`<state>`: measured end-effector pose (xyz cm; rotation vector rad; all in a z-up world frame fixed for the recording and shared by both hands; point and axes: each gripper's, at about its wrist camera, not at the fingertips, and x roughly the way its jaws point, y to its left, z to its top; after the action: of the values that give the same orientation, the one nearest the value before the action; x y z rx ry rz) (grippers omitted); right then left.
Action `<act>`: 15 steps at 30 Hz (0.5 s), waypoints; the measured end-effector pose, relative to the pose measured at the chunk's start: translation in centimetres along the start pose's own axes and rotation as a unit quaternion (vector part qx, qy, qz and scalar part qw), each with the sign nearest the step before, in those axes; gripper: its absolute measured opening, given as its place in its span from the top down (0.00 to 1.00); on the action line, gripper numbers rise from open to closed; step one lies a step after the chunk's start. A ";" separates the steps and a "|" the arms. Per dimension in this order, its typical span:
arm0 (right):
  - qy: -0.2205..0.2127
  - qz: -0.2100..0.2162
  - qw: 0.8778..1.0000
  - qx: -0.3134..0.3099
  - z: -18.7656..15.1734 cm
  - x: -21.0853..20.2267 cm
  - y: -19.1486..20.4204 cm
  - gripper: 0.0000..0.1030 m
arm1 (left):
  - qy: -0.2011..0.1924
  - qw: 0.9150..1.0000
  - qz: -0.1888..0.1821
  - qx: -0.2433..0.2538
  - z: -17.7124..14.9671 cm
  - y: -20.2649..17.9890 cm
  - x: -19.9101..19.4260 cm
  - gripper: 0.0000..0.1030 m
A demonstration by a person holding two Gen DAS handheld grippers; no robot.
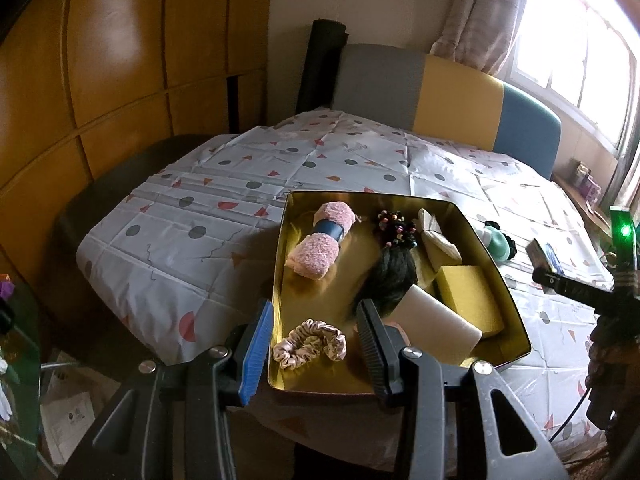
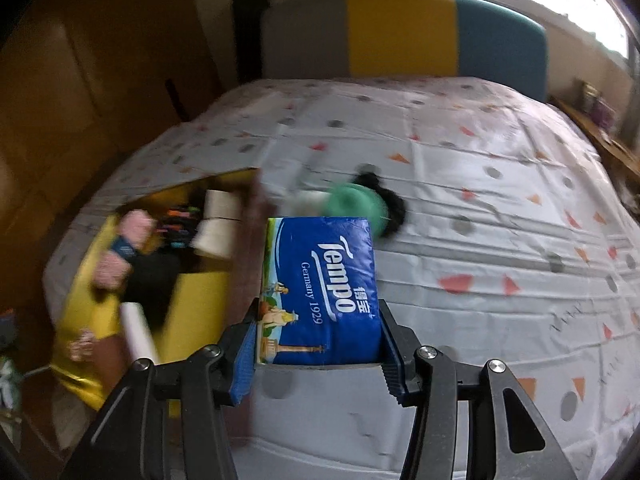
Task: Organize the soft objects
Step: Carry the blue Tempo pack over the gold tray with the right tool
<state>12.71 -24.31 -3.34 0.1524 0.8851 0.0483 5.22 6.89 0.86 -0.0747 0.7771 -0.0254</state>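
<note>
Blue tissue pack (image 2: pixel 320 292) clamped in right gripper (image 2: pixel 318 344) shows clearly only there.

L cam near tray (image 1: pixel 516 320); R cam beside it; both face headboard (image 2: pixel 400 32).

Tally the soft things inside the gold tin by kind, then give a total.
Pink fuzzy roll: 1
Satin scrunchie: 1
Sponges, yellow and white: 2
Black hairpiece: 1
Bead-elastic bundle: 1
Cream cloth: 1
Total in gold tin: 7
</note>
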 end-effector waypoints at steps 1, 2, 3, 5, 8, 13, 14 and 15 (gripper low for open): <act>-0.001 0.007 1.000 -0.009 0.2 -0.1 0.8 0.49 | 0.000 1.000 0.001 -0.001 0.0 0.0 0.0 0.58; -0.001 0.013 1.000 -0.019 0.4 -0.3 1.8 0.49 | -0.001 1.000 0.002 -0.002 0.0 0.1 0.0 0.58; -0.001 0.022 0.999 -0.028 0.6 -0.3 2.7 0.49 | -0.001 1.000 0.003 -0.003 0.1 0.2 0.0 0.58; 0.001 0.040 0.998 -0.043 0.9 -0.3 4.6 0.49 | 0.000 1.000 0.004 -0.005 0.1 0.3 0.0 0.58; 0.005 0.062 0.995 -0.072 1.4 0.0 7.5 0.49 | -0.001 1.000 0.005 -0.007 0.1 0.6 -0.1 0.58; 0.024 0.103 0.989 -0.104 1.8 1.1 12.0 0.49 | 0.000 1.000 0.011 -0.014 0.1 1.1 0.0 0.58; 0.028 0.108 0.988 -0.109 1.8 1.4 12.8 0.49 | 0.001 1.000 0.012 -0.016 0.0 1.3 0.1 0.58; 0.035 0.114 0.986 -0.114 1.8 1.9 13.6 0.49 | 0.002 1.000 0.013 -0.017 0.0 1.4 0.1 0.58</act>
<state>15.60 -10.89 -1.57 0.0382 0.9214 0.3694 5.28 8.30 0.67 -0.0967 0.7818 0.0127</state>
